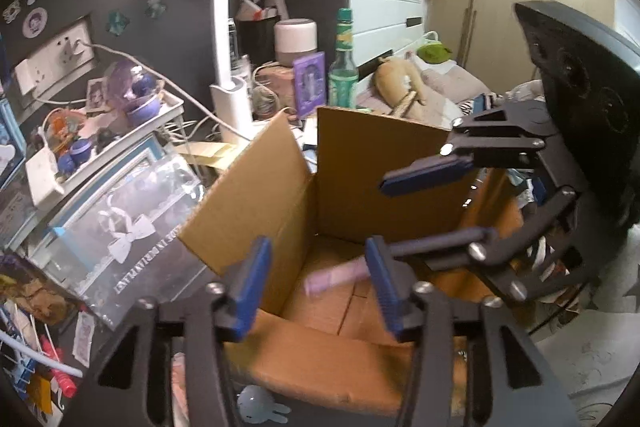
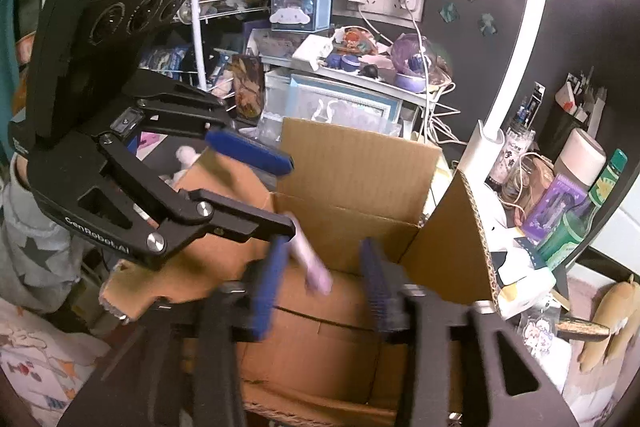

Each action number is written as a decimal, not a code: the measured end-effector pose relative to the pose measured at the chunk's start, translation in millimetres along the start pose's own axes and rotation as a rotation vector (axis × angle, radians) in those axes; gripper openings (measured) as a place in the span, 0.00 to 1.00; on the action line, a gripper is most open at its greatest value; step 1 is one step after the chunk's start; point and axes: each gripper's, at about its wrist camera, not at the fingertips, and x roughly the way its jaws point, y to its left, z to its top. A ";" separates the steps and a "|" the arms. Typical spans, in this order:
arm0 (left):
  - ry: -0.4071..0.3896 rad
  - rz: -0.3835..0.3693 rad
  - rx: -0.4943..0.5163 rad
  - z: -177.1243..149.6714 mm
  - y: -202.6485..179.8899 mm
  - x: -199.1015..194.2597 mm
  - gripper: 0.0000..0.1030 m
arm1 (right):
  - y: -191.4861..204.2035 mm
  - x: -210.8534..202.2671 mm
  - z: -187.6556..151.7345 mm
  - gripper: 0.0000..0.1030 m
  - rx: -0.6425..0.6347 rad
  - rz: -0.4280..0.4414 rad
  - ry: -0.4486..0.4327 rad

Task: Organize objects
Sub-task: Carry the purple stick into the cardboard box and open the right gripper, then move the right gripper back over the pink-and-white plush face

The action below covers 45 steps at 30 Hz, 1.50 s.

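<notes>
Cluttered tabletop and shelves ring our open cardboard box (image 1: 360, 183). We hold both grippers over it, left gripper (image 1: 316, 283) and right gripper (image 2: 324, 291), fingers apart and empty; the blurred pink tube (image 1: 336, 277) lies slantwise inside, below both.
</notes>
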 end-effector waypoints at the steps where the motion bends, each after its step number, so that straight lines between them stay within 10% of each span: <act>1: 0.000 -0.003 -0.001 -0.1 1.0 -0.1 0.47 | 0.5 0.0 -0.1 0.42 0.001 0.001 0.000; 25: -0.216 0.207 -0.156 -85.6 54.9 -136.1 0.78 | 129.1 -11.8 41.0 0.43 -0.196 0.231 -0.153; 35: -0.199 0.315 -0.325 -184.7 95.1 -161.9 0.80 | 202.8 76.2 24.5 0.44 -0.200 0.425 0.007; 45: -0.133 0.272 -0.438 -248.9 109.8 -140.4 0.80 | 226.3 162.1 4.1 0.44 -0.191 0.376 0.165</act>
